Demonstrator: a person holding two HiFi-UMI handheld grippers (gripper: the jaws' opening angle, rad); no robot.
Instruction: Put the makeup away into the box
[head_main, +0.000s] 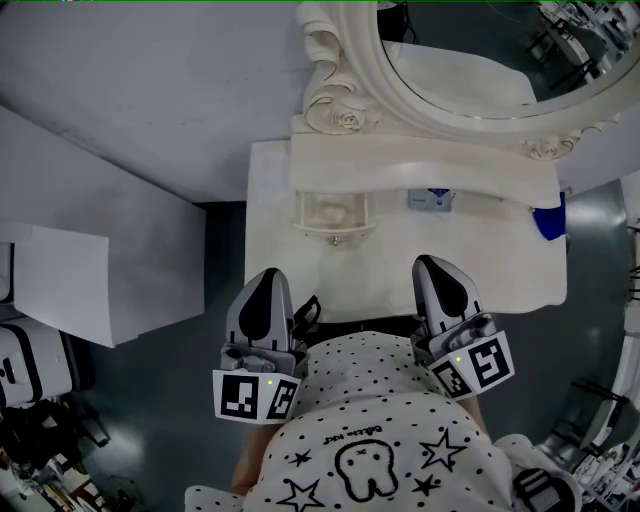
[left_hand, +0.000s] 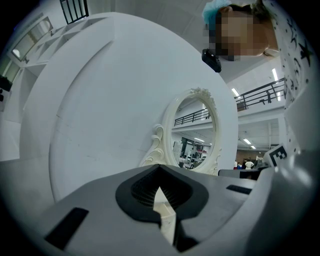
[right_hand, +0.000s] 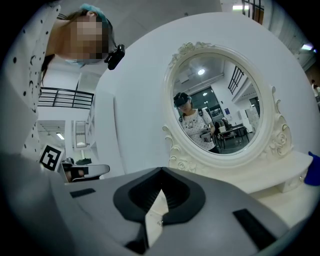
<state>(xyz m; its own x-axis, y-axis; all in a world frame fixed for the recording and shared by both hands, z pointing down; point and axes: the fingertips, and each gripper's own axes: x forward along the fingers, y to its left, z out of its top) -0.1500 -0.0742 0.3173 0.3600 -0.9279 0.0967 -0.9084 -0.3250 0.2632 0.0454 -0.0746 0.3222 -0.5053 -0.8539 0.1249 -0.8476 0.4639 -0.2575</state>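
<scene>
Though the makeup itself is hard to pick out, a pale pink shape (head_main: 335, 211) lies inside the small open box (head_main: 333, 233) just below the lower left scrollwork of the mirror (head_main: 470, 70). A little white-and-blue item (head_main: 430, 199) rests on the ledge straight under the mirror, near that box but apart from it; whether it is makeup I cannot tell. Outward from the mirror runs the cream table (head_main: 390, 275), with a blue thing (head_main: 548, 221) at its edge below the mirror's right end. At the table's side farthest from the mirror, the left tongs (head_main: 267, 285) and the right tongs (head_main: 437, 272) hover about level, each with its jaws closed together on nothing. I judge that this fits two stages alike: a pause with the ledge item left to stow, or the job's close with the makeup already in the box. Any reach from here would have to cross the table toward the mirror, with the jaws parted before they could take anything.
</scene>
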